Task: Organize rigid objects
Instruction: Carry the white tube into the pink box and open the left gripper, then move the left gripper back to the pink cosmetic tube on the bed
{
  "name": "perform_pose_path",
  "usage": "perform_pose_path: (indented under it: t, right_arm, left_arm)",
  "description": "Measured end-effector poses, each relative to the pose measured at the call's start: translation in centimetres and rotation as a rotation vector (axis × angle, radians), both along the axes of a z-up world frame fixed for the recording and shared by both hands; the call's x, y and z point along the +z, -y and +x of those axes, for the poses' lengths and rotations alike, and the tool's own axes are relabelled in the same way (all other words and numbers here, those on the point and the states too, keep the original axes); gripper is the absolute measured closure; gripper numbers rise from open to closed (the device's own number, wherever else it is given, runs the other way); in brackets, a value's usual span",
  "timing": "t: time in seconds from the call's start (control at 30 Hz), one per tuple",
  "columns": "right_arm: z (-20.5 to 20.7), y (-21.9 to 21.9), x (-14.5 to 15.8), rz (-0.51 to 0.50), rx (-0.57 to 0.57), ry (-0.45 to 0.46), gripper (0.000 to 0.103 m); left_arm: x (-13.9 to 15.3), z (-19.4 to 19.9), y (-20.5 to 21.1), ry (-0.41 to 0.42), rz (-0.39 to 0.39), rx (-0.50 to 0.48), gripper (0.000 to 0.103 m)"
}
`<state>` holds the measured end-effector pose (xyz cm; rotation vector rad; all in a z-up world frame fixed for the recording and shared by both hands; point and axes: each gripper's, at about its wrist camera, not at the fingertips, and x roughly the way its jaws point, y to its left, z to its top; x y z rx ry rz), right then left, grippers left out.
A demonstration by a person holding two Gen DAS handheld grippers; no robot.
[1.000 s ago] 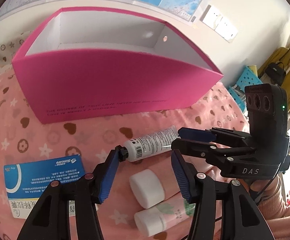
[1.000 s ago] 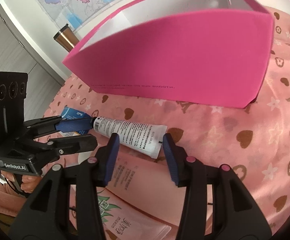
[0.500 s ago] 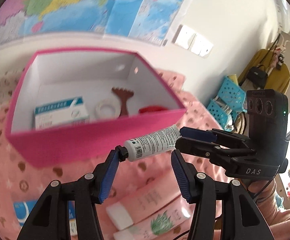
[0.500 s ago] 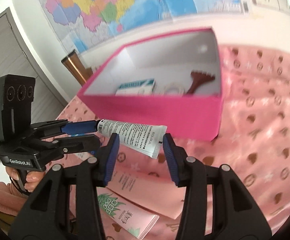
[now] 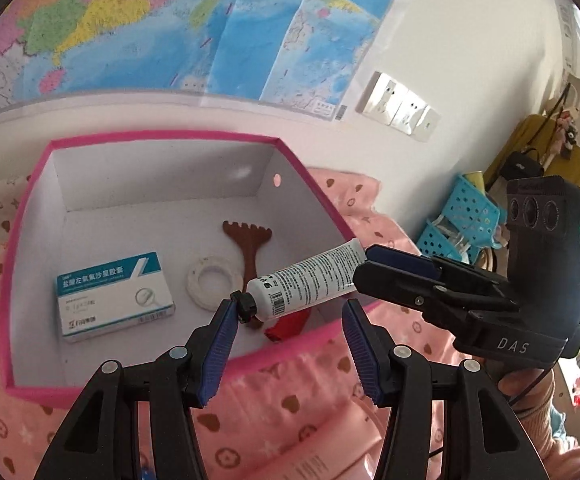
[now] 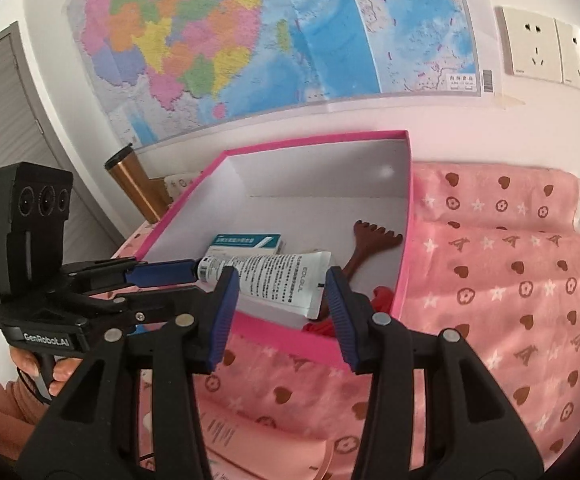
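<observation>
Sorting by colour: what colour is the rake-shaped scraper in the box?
Dark reddish-brown scraper, clearest in the left wrist view.

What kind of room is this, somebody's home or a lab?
Most likely a lived-in room at home: a wall map above wall sockets, a pink patterned blanket as the work surface, and a handbag hanging nearby.

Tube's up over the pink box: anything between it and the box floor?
No wall or lid blocks it: the tube hangs above the pink box, which is open on top. Under it lie a brown rake-shaped piece and a red item, with a tape ring beside them. The floor further back looks bare.
</observation>
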<state>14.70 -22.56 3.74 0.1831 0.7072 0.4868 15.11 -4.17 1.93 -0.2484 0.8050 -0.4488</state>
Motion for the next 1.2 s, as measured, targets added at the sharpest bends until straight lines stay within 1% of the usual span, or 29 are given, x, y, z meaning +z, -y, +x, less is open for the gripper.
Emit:
perform_pose_path:
  t: [0.2,0.3,0.53,0.67,0.83,0.93,1.2]
  right_arm:
    - [1.7,0.2,-1.4,-0.019,-0.028,-0.042,0.055]
    - [2.4,0.3,-2.2,-0.027,-0.035,-0.064,0.056]
    - [3.0,-0.2,-2.2,-0.051,-0.049,-0.064,0.056]
    - [3.0,-0.1,-2.0,-0.050,-0.083,-0.048,0.056]
    - [2.2,0.3,-1.5,-0.026,-0.092,-0.028,0.056]
    - [1.3,0.4,-1.2,-0.018,-0.084,-0.012,0.056]
    - [-1.3,0.2,-0.6,0.006,-0.046,0.015,0.056]
  left_arm:
    - [-1.9,2.0,0.4,-0.046,0.012,0.009,0.049]
    - [-2.6,2.6,0.7,-0.059,0.038,0.018,0.049]
    - [-3.4,3.6,0.6,-0.081,0.050,0.025,0.049]
    - [-3.7,4.0,0.7,-0.089,0.060,0.028,0.049]
    - [-3.5,3.4,0.8,-0.064,0.080,0.033,0.049]
    - [-2.9,2.5,0.8,-0.034,0.088,0.037,0.048]
    - [-1.3,-0.5,1.0,0.050,0.142,0.059,0.046]
